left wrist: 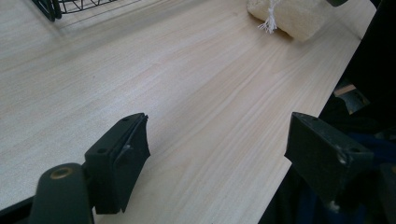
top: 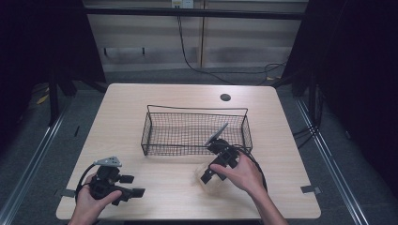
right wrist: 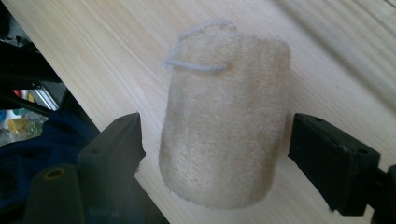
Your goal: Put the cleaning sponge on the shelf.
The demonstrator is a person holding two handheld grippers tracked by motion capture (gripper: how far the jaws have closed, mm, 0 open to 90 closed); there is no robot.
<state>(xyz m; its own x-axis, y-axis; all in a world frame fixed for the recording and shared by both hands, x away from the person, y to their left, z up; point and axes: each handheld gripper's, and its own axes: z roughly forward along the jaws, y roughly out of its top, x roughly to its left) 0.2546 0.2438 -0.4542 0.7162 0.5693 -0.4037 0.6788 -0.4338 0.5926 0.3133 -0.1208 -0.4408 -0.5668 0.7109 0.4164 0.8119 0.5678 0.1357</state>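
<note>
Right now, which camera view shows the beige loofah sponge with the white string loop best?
The right gripper view: the beige loofah sponge lies close between the open right gripper, texture and loop clear. The left gripper view catches its edge; the high view shows a faint pale shape.

A pale wooden table [top: 141, 103] stands on grey floor [top: 347, 178] before a beige panelled wall [top: 234, 42], dark surroundings.
</note>
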